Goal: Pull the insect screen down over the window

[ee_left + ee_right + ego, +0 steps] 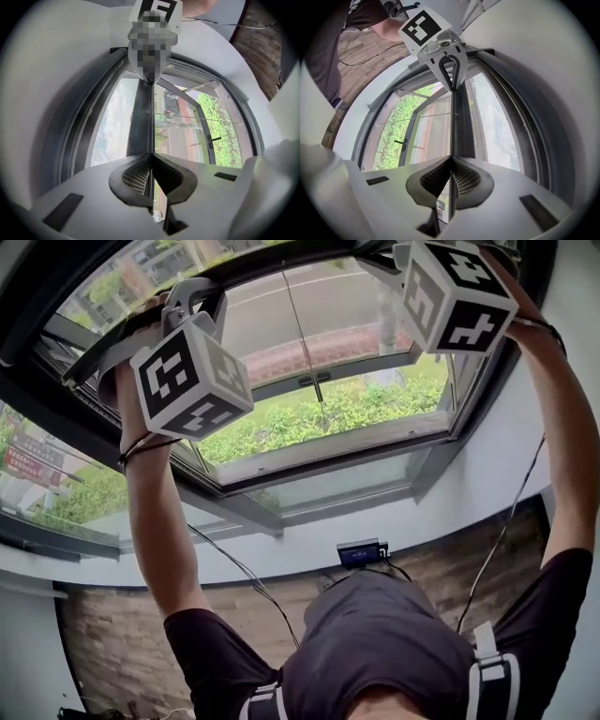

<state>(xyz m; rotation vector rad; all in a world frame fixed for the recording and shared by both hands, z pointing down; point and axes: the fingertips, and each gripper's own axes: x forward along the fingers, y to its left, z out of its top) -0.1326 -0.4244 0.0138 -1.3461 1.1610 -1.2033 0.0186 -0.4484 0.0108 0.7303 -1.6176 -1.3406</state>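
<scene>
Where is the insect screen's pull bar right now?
In the left gripper view the pull bar runs up the middle, pinched in the left claw, with screen mesh on its left and window glass on its right.

- You stand indoors in a plain room; home or office, you cannot tell.
- A dark-framed window sits in a white wall above a wood-plank floor.
- Outside lie a hedge and a road.
</scene>
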